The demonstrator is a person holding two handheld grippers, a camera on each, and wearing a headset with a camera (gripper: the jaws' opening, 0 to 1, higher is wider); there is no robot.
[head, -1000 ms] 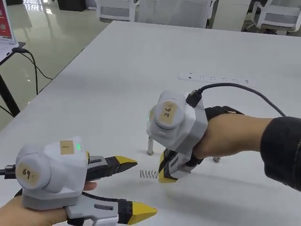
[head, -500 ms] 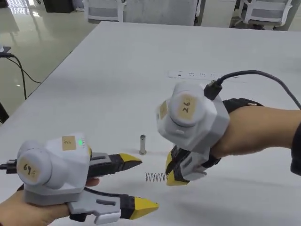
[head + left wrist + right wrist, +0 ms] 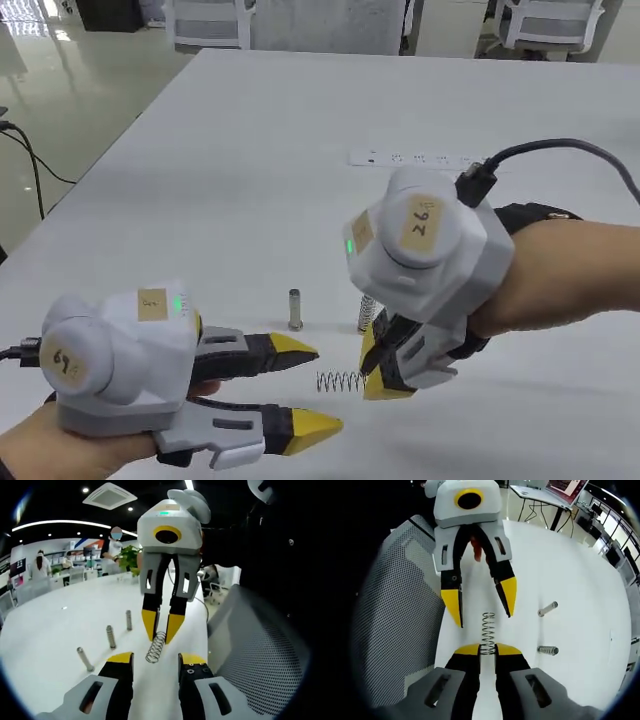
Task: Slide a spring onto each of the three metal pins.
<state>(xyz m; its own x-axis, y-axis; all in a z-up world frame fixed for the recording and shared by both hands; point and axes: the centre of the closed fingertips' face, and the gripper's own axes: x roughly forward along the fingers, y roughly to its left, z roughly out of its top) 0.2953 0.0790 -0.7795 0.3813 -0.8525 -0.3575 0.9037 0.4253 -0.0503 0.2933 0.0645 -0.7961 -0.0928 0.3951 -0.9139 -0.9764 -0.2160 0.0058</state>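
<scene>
Right tongs (image 3: pixel 377 378) have drifted right of the bare pin (image 3: pixel 295 308), clamped on one end of the spring (image 3: pixel 338 380) at lower centre; its long axis seems to point left toward the spread left tongs (image 3: pixel 322 388).

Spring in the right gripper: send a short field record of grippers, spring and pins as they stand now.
right gripper: shut on one end of the loose spring
left gripper: open, empty, tips flanking the spring's free end without touching
bare pin: upright on the table, no spring
sprung pin: upright beside it, spring already on
third pin: upright, farthest in the left gripper view; too small to tell whether sprung
</scene>
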